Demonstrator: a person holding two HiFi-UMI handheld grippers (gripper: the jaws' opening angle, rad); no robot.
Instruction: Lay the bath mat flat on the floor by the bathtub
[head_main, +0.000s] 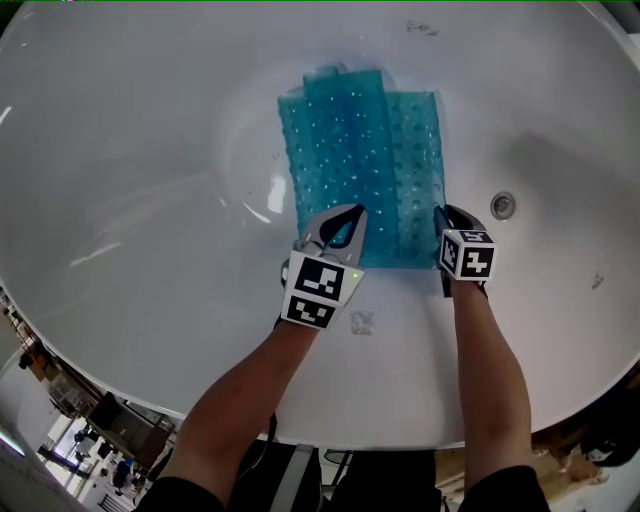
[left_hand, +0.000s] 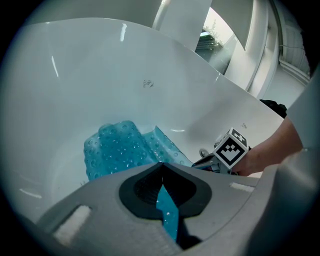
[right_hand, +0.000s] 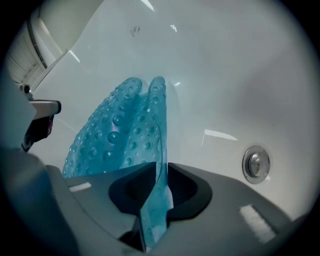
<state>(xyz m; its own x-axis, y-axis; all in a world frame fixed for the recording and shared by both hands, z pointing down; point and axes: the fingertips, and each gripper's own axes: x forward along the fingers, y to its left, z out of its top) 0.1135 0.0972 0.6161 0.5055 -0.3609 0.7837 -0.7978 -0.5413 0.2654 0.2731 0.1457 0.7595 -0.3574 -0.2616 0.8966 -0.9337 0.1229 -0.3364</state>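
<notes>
A translucent blue bath mat (head_main: 365, 160) with raised bumps lies folded lengthwise in the bottom of a white bathtub (head_main: 150, 150). My left gripper (head_main: 352, 215) is at the mat's near left corner, shut on its edge. In the left gripper view a strip of the mat (left_hand: 120, 147) runs between the closed jaws of my left gripper (left_hand: 162, 200). My right gripper (head_main: 443, 215) is at the near right corner. In the right gripper view the mat's (right_hand: 125, 130) edge stands upright, pinched in my right gripper (right_hand: 155, 200). Both point steeply down.
A round metal drain (head_main: 503, 205) sits in the tub just right of my right gripper, also seen as a drain (right_hand: 256, 164) in the right gripper view. The tub's curved walls rise on all sides. Room clutter shows beyond the near rim at lower left.
</notes>
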